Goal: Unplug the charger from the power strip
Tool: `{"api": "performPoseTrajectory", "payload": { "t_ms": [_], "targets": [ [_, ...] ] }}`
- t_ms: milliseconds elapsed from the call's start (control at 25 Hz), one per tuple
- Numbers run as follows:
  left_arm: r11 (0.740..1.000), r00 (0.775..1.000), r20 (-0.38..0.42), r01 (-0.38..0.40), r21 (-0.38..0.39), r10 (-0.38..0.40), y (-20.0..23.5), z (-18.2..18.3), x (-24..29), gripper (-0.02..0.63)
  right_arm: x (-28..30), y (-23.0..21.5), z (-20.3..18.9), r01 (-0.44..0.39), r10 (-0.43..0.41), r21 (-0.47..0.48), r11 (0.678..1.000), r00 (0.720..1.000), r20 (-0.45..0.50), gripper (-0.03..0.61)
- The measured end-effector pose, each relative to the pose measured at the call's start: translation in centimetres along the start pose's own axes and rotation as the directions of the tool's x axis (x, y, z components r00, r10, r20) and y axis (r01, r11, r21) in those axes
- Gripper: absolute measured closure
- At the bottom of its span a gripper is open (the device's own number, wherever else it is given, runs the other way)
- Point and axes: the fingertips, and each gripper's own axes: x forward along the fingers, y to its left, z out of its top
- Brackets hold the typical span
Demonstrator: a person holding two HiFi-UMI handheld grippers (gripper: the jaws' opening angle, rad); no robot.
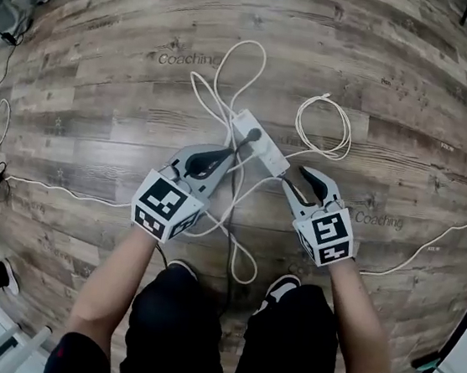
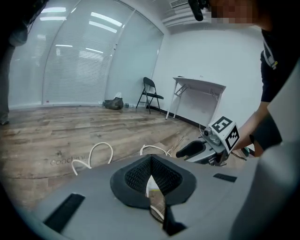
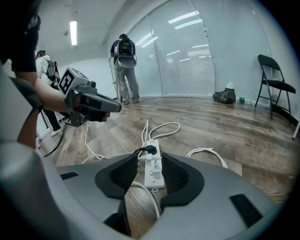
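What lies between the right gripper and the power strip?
Right gripper view: only a white cable loop on wood floor, short of the power strip.

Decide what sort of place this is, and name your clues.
Probably a sparsely furnished office or lab room: wood-plank floor, glass wall with blinds, a folding chair and a white desk against the wall.

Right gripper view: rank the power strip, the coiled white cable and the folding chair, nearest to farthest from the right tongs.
1. Power strip, centre, just ahead.
2. Coiled white cable, floor, right.
3. Folding chair, far right.
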Motion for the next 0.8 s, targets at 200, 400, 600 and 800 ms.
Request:
{"api": "performPoseTrajectory", "payload": {
  "t_ms": [200,400,600,800],
  "targets": [
    [0.997,0.996,-0.062,0.069,0.027,-0.067,0.6,-4.9,5.1,0.594,6.3,-0.9,-5.1,-0.009,0.004,-0.063,0.998,0.997,-0.075,0.398],
    [0.991,0.986,-0.125,0.119,0.065,-0.111,1.0,-8.0,9.8,0.594,9.5,-1.3,-5.5,-0.017,0.008,-0.093,0.995,0.995,-0.096,0.396],
    [0.986,0.976,-0.169,0.15,0.07,-0.137,0.8,-9.6,13.2,0.594,10.8,-1.7,-5.9,-0.025,0.008,-0.13,0.991,0.992,-0.129,0.411],
    [0.985,0.967,-0.206,0.166,0.046,-0.153,0.7,-10.9,14.2,0.594,11.1,-1.2,-6.2,-0.028,0.007,-0.154,0.988,0.991,-0.137,0.468]
  ]
}}
